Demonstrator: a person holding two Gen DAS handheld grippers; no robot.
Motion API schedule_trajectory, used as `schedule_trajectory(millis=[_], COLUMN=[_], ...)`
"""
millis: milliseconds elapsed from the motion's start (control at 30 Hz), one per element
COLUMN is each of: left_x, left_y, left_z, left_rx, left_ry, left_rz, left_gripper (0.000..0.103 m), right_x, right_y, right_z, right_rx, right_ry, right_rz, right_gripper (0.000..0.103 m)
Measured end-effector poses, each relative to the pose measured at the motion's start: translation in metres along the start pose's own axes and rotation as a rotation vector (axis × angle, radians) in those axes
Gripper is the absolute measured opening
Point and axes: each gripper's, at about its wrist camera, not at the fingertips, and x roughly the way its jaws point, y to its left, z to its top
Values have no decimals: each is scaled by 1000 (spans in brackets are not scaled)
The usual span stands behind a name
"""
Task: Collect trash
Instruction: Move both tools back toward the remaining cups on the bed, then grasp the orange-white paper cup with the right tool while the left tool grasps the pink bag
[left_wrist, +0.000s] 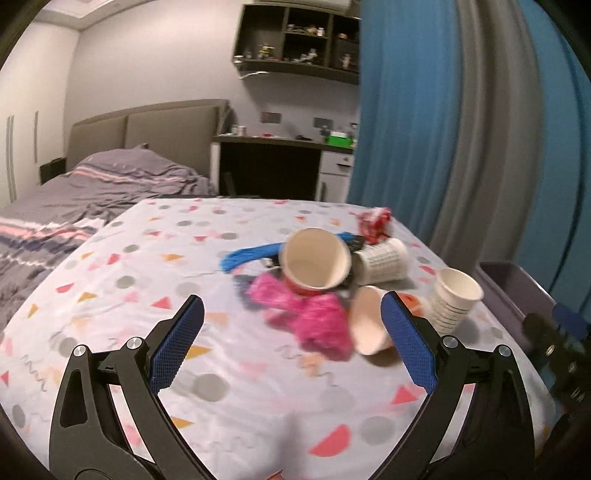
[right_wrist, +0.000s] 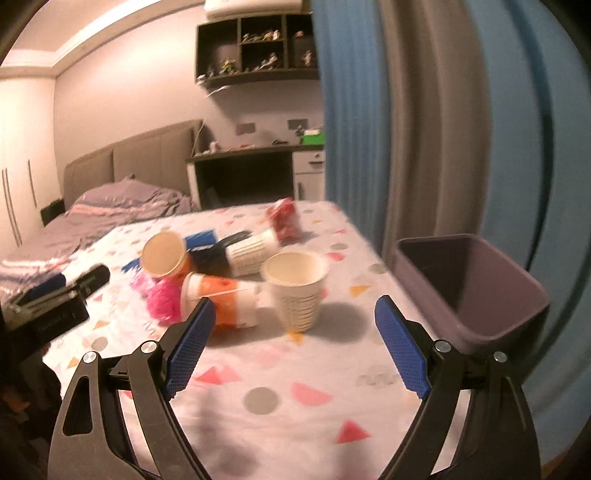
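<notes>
A heap of trash lies on a table with a patterned cloth (left_wrist: 129, 280). It holds a red cup on its side (left_wrist: 314, 258), a pink wrapper (left_wrist: 306, 317), a blue wrapper (left_wrist: 247, 256), a red wrapper (left_wrist: 375, 221), a lined white cup lying down (left_wrist: 384, 258) and an orange cup on its side (right_wrist: 221, 299). A white cup (right_wrist: 295, 288) stands upright near the purple bin (right_wrist: 469, 288). My left gripper (left_wrist: 293, 299) is open just short of the pink wrapper. My right gripper (right_wrist: 295, 306) is open, with nothing held, in front of the upright cup.
The bin stands at the table's right edge, in front of a blue and grey curtain (right_wrist: 424, 129). A bed (left_wrist: 92, 184) lies to the left, and a desk (left_wrist: 273, 162) with shelves above it stands behind. Each gripper shows at the side edge of the other's view.
</notes>
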Motion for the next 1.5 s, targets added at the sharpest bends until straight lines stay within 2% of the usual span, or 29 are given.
schedule_trajectory(millis=[133, 333, 467, 633, 833, 1000, 1167, 1500], left_x=[-4, -11, -12, -9, -3, 4, 10, 20], left_y=[23, 61, 81, 90, 87, 78, 65, 31], left_z=[1, 0, 1, 0, -2, -4, -6, -7], left_rx=[-34, -100, -133, -141, -127, -105, -75, -16], left_ry=[-11, -23, -27, -21, -9, 5, 27, 91], left_rz=[43, 87, 105, 96, 58, 24, -14, -57], left_gripper=[95, 95, 95, 95, 95, 95, 95, 95], right_x=[17, 43, 62, 91, 105, 105, 96, 69], right_y=[29, 66, 84, 98, 102, 97, 91, 68], right_z=[-4, -6, -3, -2, -7, -14, -17, -16], right_rx=[-41, -99, -123, -144, -142, -138, -135, -97], right_ry=[44, 83, 108, 170, 215, 243, 224, 170], right_rz=[20, 33, 11, -49, -104, -149, -150, -69], right_gripper=[85, 75, 70, 58, 37, 12, 4, 4])
